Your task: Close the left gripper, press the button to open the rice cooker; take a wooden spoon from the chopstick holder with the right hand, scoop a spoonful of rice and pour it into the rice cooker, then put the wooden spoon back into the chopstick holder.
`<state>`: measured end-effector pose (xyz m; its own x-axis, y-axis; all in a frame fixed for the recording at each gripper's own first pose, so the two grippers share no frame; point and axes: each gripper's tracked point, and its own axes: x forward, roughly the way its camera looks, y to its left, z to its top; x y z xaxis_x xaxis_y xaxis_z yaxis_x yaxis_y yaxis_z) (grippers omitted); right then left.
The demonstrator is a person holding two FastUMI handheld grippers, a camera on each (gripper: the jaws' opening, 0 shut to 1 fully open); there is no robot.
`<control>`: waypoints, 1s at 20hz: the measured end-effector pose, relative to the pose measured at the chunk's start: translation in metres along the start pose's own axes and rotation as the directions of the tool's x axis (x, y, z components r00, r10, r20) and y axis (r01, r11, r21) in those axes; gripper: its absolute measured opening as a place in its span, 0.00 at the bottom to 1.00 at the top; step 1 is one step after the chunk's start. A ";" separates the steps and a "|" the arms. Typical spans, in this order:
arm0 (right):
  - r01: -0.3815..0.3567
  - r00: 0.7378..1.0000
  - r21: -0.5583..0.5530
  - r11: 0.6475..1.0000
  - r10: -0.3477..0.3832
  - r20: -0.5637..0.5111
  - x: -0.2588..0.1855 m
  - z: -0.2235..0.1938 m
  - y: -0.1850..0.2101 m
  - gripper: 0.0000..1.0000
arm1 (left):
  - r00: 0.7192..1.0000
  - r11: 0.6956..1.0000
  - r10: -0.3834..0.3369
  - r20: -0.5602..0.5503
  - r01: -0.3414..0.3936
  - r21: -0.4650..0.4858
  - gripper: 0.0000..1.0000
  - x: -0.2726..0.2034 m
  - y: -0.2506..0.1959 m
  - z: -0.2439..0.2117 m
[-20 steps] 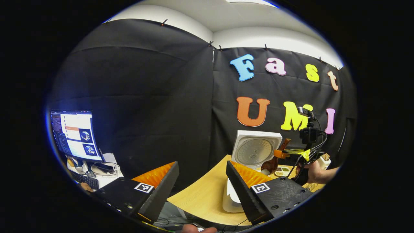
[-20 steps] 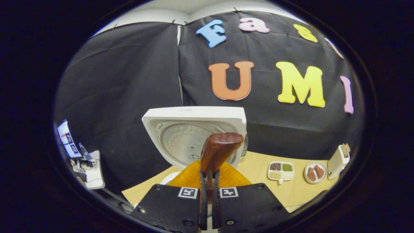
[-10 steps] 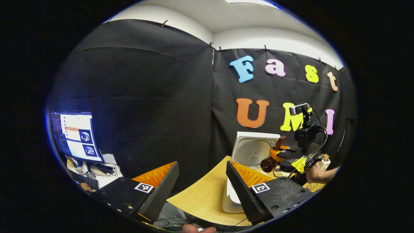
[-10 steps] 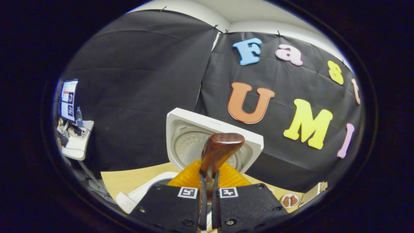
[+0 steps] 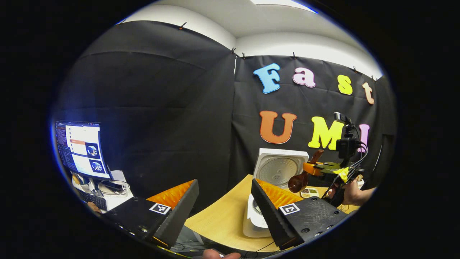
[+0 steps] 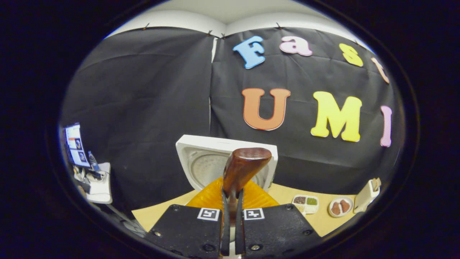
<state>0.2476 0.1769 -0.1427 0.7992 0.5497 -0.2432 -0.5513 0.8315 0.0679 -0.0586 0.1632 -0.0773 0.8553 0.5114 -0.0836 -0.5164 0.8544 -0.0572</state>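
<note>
Black cloth hangs behind a pale wooden table [image 5: 222, 219] in the left gripper view, with a monitor [image 5: 81, 149] on a side desk far left. Here the left gripper [image 5: 224, 210] has its fingers spread wide with nothing between them, held low at the table's near edge. Past it stands the white rice cooker [image 5: 278, 169] with its lid up, so the button step looks done. Farther right, a hand [image 5: 350, 194] holds the right gripper [image 5: 316, 169], which carries the wooden spoon [image 5: 300, 180] with its bowl hanging beside the raised lid. In the right gripper view, the right gripper [image 6: 230, 223] has its fingers drawn nearly together on the spoon's [image 6: 242, 169] handle, the bowl standing up in front of the cooker's [image 6: 215, 162] open lid. Whether any rice lies in the bowl cannot be told from either view. Off to the right on the table [image 6: 284, 196] sit a divided tray [image 6: 305, 203] of grains, a small plate [image 6: 339, 208] and the holder [image 6: 366, 196]. My reading: the spoon is out and over the cooker, around the pouring stage; returning it to the holder remains.
</note>
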 end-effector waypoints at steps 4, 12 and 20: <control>0.034 0.999 0.185 0.982 -0.038 0.013 -0.039 0.020 -0.046 0.11 | 0.997 0.997 -0.078 -0.001 0.078 0.001 0.94 0.006 -0.042 0.000; 0.252 0.960 0.358 0.899 -0.278 0.021 -0.151 0.018 -0.189 0.11 | 0.965 0.967 -0.256 -0.051 0.255 -0.022 0.94 0.016 -0.125 -0.018; 0.496 0.858 0.359 0.790 -0.511 -0.062 -0.249 -0.044 -0.322 0.11 | 0.931 0.935 -0.354 -0.092 0.354 -0.010 0.94 0.020 -0.193 -0.031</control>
<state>0.2154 -0.2313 -0.1464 0.9521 0.0420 -0.3028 0.0468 0.9588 0.2803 0.0564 0.0056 -0.0989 0.9750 0.1653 -0.1487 -0.1803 0.9792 -0.0931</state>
